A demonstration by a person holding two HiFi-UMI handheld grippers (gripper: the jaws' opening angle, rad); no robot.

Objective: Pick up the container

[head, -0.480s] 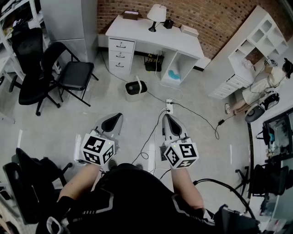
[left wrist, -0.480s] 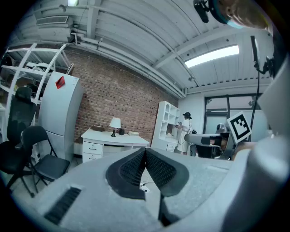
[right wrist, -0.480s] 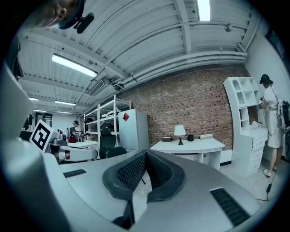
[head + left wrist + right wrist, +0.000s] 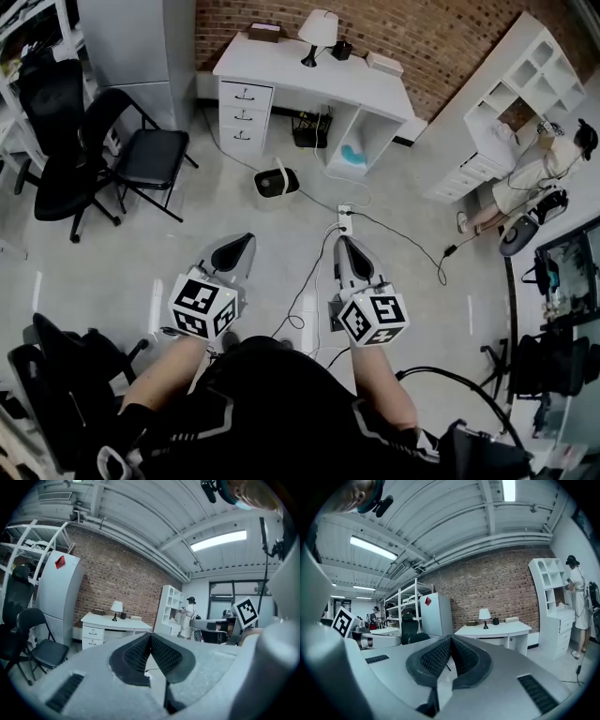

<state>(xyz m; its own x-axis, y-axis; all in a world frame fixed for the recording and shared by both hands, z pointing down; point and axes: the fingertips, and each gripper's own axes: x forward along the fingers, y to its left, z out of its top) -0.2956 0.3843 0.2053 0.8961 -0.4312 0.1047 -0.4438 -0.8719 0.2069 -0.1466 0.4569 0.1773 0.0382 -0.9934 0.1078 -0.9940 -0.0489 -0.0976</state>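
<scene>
The container (image 4: 277, 182) is a small white bin with a dark inside and a white handle. It stands on the grey floor in front of the desk, well ahead of both grippers. My left gripper (image 4: 240, 245) is held at waist height, shut, with nothing between its pads (image 4: 150, 637). My right gripper (image 4: 344, 246) is level beside it, also shut and empty, its jaws meeting at the tip (image 4: 451, 640). Neither gripper view shows the container; both look across the room at the brick wall.
A white desk (image 4: 309, 75) with a lamp (image 4: 319, 30) stands against the brick wall. Black chairs (image 4: 141, 155) are at the left. A power strip (image 4: 344, 221) and cables lie on the floor ahead. White shelving (image 4: 525, 84) and a person (image 4: 534, 173) are at the right.
The head view has shifted very slightly; both grippers stay shut and in the same place.
</scene>
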